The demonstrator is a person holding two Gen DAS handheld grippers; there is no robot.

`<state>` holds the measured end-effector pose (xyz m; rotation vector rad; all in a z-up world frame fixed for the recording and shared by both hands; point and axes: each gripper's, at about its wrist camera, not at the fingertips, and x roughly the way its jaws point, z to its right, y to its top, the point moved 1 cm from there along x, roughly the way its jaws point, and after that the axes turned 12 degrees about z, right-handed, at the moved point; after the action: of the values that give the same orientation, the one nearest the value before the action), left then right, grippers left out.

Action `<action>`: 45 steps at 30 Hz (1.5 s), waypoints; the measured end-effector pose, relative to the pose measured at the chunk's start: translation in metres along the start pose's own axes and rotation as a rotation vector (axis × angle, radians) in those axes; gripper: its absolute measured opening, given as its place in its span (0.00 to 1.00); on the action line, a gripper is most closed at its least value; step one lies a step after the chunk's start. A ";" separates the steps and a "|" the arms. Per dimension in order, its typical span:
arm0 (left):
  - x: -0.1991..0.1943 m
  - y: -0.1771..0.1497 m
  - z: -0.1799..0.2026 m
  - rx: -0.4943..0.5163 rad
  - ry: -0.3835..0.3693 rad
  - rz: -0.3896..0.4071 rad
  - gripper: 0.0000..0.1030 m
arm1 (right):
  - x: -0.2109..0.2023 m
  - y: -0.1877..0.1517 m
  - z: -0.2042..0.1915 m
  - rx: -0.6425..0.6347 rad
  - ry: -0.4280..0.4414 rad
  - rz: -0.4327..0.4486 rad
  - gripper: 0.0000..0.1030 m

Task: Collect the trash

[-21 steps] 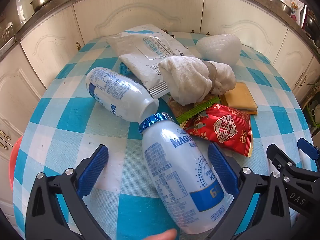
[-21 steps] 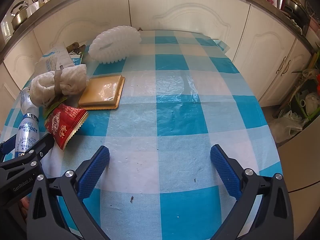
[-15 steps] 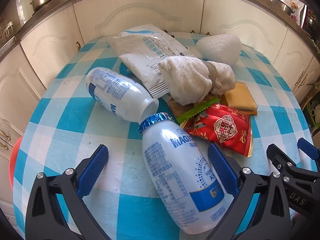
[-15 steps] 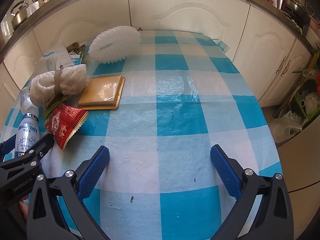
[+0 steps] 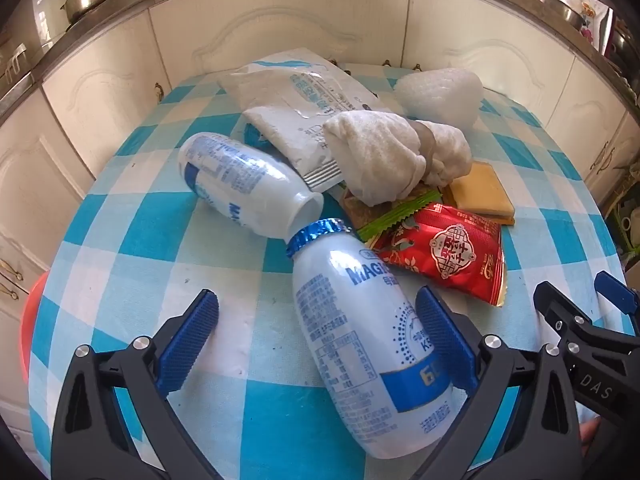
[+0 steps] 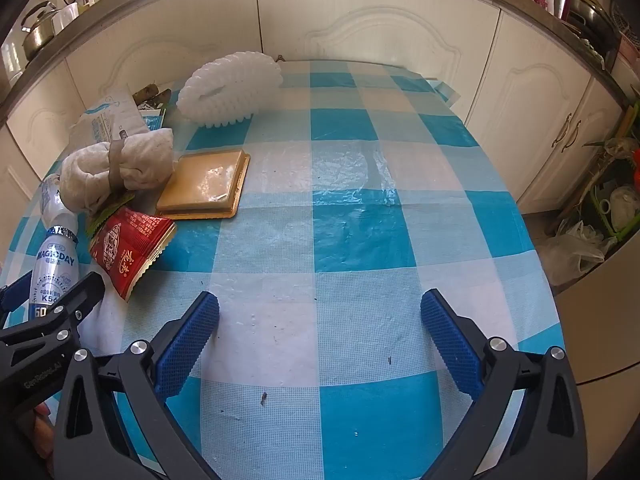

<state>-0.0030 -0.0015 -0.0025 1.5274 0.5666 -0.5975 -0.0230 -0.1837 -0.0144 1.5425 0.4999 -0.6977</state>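
Note:
Trash lies on a blue-checked table (image 5: 132, 240). A white bottle with a blue foil neck (image 5: 360, 328) lies between the fingers of my open left gripper (image 5: 320, 328), its base nearest the camera. A second, open white bottle (image 5: 240, 184) lies beyond it. A red snack wrapper (image 5: 448, 252), a green wrapper (image 5: 396, 216), a crumpled tissue bundle (image 5: 384, 152), a white plastic pouch (image 5: 304, 108), a tan flat pack (image 5: 480, 192) and white foam netting (image 5: 440, 96) lie further back. My right gripper (image 6: 320, 332) is open and empty over bare tablecloth (image 6: 352, 240), right of the red wrapper (image 6: 128, 244).
Cream cabinet doors (image 6: 380, 28) ring the table's far side. An orange-red bin edge (image 5: 30, 320) shows below the table's left rim. A plastic bag and green rack (image 6: 592, 232) sit on the floor at the right. The right gripper's body (image 5: 584, 344) shows beside the left one.

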 end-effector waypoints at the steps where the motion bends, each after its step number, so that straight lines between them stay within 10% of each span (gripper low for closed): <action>1: -0.003 -0.002 -0.002 -0.008 -0.005 0.009 0.96 | 0.001 0.000 0.000 -0.001 0.000 -0.001 0.97; 13: -0.055 0.011 -0.022 0.003 -0.003 0.144 0.96 | -0.024 -0.011 -0.002 0.042 0.024 0.058 0.96; 45: -0.224 0.037 -0.115 -0.084 0.105 0.533 0.96 | -0.255 0.028 -0.063 -0.069 0.130 0.633 0.96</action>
<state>-0.1400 0.1132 0.1788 1.5525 0.2389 -0.0833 -0.1782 -0.1010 0.1820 1.5680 0.1076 -0.0913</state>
